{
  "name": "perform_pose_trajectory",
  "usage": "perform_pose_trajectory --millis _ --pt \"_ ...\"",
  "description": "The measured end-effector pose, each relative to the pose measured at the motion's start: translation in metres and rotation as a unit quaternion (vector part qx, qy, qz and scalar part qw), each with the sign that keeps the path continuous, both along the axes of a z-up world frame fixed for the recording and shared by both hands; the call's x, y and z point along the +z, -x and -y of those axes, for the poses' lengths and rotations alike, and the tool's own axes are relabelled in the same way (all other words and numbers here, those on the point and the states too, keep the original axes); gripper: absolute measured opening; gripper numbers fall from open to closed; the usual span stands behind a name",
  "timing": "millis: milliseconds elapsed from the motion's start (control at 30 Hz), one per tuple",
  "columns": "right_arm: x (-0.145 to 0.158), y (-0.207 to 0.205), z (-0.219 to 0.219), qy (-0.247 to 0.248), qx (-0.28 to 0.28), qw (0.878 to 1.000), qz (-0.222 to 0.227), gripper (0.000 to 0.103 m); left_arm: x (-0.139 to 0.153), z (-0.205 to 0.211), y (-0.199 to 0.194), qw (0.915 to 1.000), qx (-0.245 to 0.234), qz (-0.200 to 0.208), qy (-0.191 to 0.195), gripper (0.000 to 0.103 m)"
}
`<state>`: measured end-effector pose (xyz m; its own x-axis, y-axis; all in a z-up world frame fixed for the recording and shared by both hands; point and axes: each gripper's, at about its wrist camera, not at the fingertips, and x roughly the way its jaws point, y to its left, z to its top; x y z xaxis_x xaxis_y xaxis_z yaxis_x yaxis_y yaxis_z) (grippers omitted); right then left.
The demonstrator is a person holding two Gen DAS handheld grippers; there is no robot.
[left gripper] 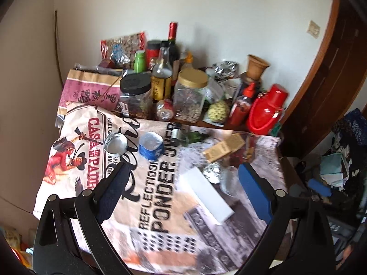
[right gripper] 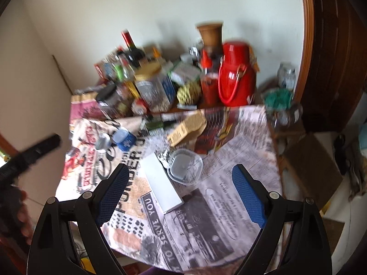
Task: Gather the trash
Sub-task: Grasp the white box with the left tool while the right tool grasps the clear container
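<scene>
Scattered across a table draped in a printed newspaper-style cloth [left gripper: 160,206]: a flat white rectangular box [left gripper: 205,197] near the middle, lying diagonally, with a crumpled silver foil wad [left gripper: 213,171] just beyond its far end and a clear plastic lidded tub [right gripper: 185,166] touching that foil on the right side. Farther back, a tan cardboard carton [left gripper: 223,147] lying flat, a green glass bottle [left gripper: 195,136] on its side just left of it, and a small dark cylinder [left gripper: 175,131] beside the bottle's end; too blurred to say more of that cylinder. To the left, a blue and white opened tin can [left gripper: 151,145] standing upright, and just beside it a shallow silver metal lid [left gripper: 115,144], open side up. Left gripper [left gripper: 183,183] held above the near edge of the cloth, blue-padded jaws spread wide, nothing between them, white box in line between the fingers but well below. Right gripper [right gripper: 181,192] likewise spread wide and empty, hovering over the near edge with box and clear tub framed ahead. Behind the cloth, against the wall, a crowded row of jars and bottles, including a gold-lidded clear jar [left gripper: 190,95], a black-lidded clear jar [left gripper: 136,95], a red plastic flask with a cord handle [left gripper: 267,110] and a terracotta pot [left gripper: 257,66].
</scene>
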<state>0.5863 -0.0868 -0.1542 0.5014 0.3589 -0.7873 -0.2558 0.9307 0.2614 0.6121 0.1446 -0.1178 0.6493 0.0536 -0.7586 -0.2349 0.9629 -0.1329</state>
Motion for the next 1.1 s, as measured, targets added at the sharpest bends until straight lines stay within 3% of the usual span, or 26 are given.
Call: perform_pose_trajectory --millis 333,600,933,1100 --pt "-0.091 -0.046 -0.038 0.027 -0.012 0.994 -0.105 0.09 -0.098 -0.036 -0.049 0.9943 0.0 -0.103 0.026 0.096" --pt "-0.131 -0.062 -0.039 0.066 -0.004 0.99 -0.123 0.089 -0.159 -0.015 -0.054 0.9845 -0.008 -0.167 0.055 0.096" --pt "-0.128 -0.052 0.033 0.083 -0.03 0.986 -0.139 0.089 -0.194 0.045 -0.065 0.9707 -0.022 -0.214 0.107 0.096" --pt "-0.124 -0.051 0.069 0.072 -0.051 0.987 -0.135 0.089 -0.206 0.067 -0.074 0.9707 -0.006 -0.216 0.104 0.096"
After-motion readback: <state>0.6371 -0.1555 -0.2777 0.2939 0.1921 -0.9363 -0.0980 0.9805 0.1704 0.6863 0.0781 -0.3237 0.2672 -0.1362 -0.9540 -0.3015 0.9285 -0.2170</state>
